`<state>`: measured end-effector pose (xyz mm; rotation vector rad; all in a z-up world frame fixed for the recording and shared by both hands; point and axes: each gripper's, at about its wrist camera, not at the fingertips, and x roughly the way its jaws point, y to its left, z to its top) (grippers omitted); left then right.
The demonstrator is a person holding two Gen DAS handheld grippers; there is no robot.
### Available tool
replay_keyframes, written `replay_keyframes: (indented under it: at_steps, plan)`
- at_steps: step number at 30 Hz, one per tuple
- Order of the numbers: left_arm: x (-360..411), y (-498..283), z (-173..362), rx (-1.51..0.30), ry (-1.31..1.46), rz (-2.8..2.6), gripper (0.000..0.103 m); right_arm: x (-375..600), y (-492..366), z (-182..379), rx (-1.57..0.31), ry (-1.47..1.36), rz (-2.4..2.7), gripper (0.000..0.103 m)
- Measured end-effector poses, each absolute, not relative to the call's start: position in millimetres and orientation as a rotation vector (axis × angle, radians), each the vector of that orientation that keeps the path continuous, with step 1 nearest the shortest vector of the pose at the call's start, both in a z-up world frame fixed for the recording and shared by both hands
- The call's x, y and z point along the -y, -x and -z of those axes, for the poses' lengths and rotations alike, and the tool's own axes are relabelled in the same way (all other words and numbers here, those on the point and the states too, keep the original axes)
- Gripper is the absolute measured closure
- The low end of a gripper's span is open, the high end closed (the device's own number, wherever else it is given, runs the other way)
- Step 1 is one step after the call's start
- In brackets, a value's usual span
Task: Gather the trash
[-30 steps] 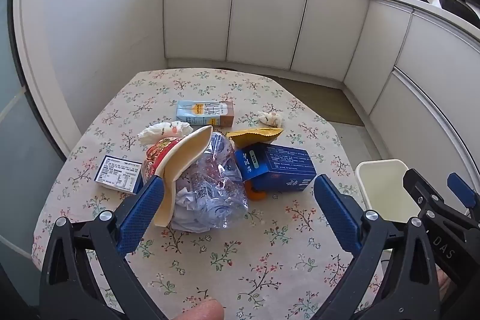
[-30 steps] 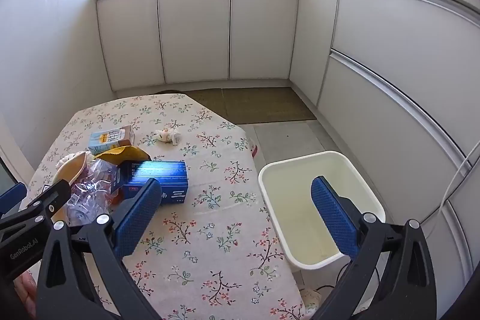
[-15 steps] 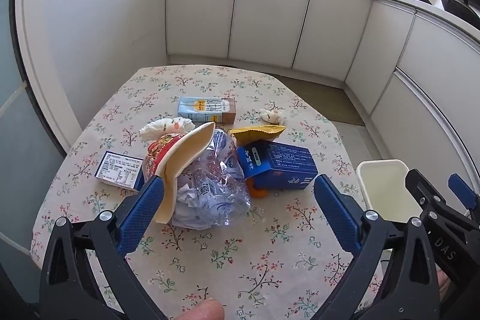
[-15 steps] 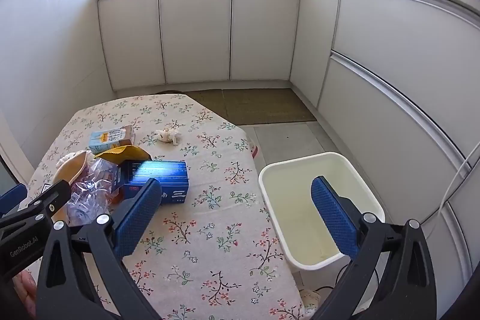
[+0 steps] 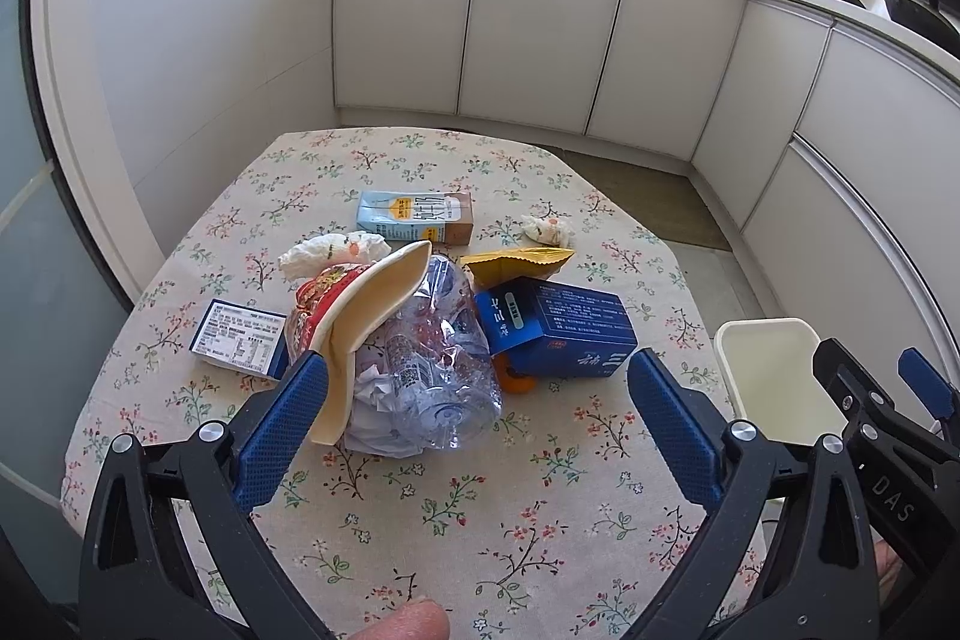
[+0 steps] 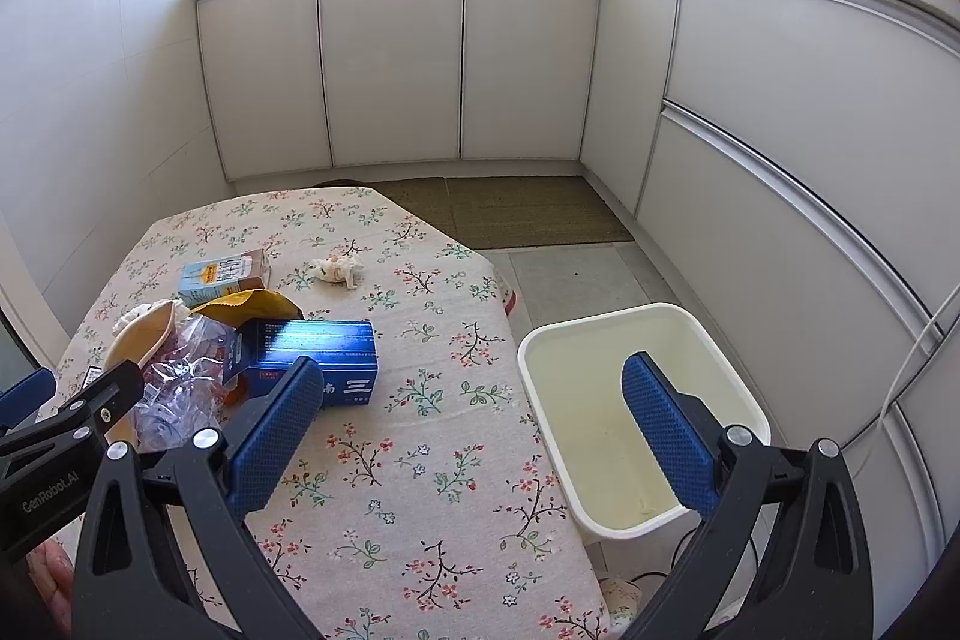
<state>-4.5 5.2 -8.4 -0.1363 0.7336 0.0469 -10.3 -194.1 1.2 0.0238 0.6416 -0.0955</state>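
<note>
Trash lies in a heap on the floral table (image 5: 540, 508): a crushed clear plastic bottle (image 5: 432, 370), a red cup with a cream lid (image 5: 360, 316), a dark blue box (image 5: 558, 328), a yellow packet (image 5: 519, 262), a milk carton (image 5: 414, 217), two crumpled tissues (image 5: 546, 229) and a label card (image 5: 240, 337). My left gripper (image 5: 477, 424) is open and empty, just short of the bottle. My right gripper (image 6: 471, 424) is open and empty, above the table's right edge beside the white bin (image 6: 636, 412). The blue box (image 6: 312, 355) shows there too.
White kitchen cabinets (image 5: 540, 28) curve around the far side and right. A brown floor mat (image 6: 510, 211) lies beyond the table. The bin stands on the floor at the table's right edge (image 5: 774, 370). A wall runs along the left.
Both views shifted only slightly; the left gripper edged a little forward toward the heap. Nothing was grasped or moved.
</note>
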Motion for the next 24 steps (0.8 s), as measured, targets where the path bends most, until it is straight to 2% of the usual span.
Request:
replay_keyframes:
  at_steps: [24]
  plan:
    - [-7,0,10,-0.749,0.145,-0.054,0.007,195,11,1,-0.645,-0.024,0.097,0.006]
